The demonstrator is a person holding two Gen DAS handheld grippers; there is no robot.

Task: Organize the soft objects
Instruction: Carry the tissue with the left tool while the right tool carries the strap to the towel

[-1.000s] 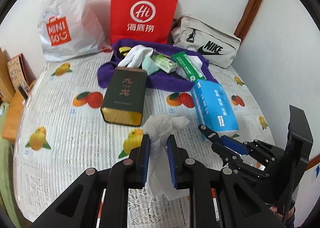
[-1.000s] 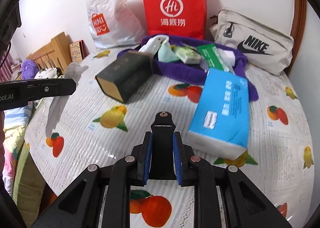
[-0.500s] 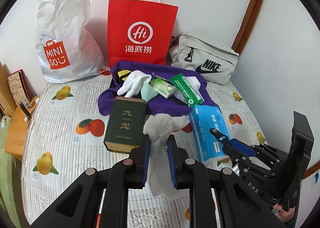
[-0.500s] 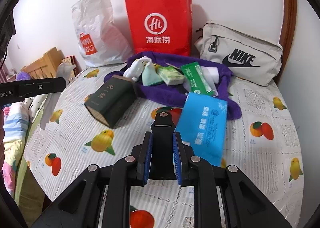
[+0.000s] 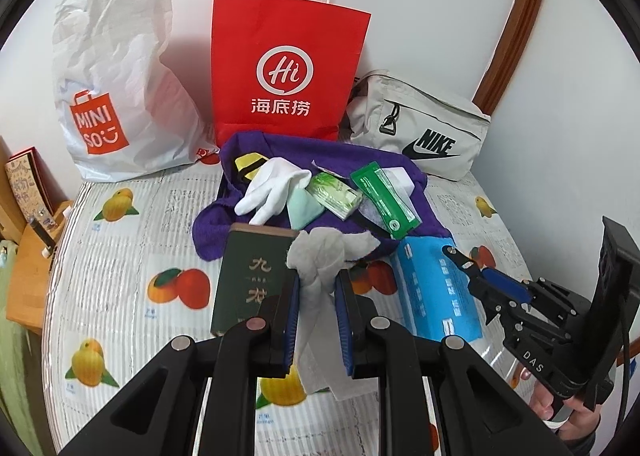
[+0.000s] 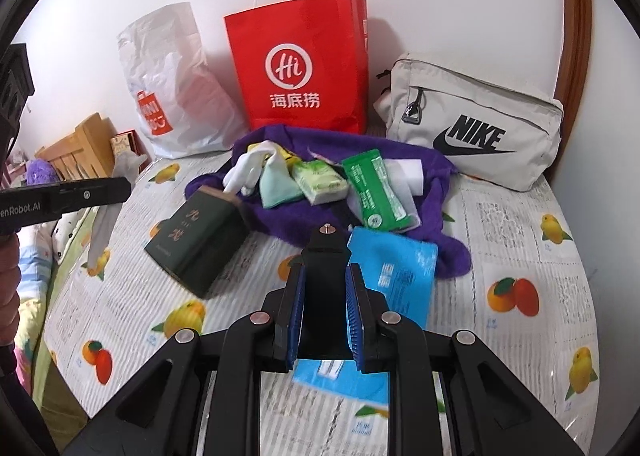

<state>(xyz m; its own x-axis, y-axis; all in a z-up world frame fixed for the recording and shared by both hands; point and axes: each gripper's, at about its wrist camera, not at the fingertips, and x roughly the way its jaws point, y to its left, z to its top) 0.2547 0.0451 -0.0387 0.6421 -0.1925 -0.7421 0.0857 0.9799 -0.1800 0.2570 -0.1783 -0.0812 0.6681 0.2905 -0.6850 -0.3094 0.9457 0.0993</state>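
your left gripper (image 5: 316, 320) pinches a crumpled white tissue (image 5: 326, 256) above the fruit-print surface (image 5: 120, 264); your right gripper (image 6: 325, 310) is clamped on a black block (image 6: 324, 276). beyond lies a purple towel (image 5: 280, 152).

We hold the left tool (image 5: 316, 296) tilted downward, its blue pads closed on a white tissue (image 5: 324, 256). Our right tool (image 6: 325, 296) is also tilted downward, its pads clamped on a black block (image 6: 324, 280).

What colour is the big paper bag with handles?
Red, with white lettering on the paper bag; clearest in the left wrist view.
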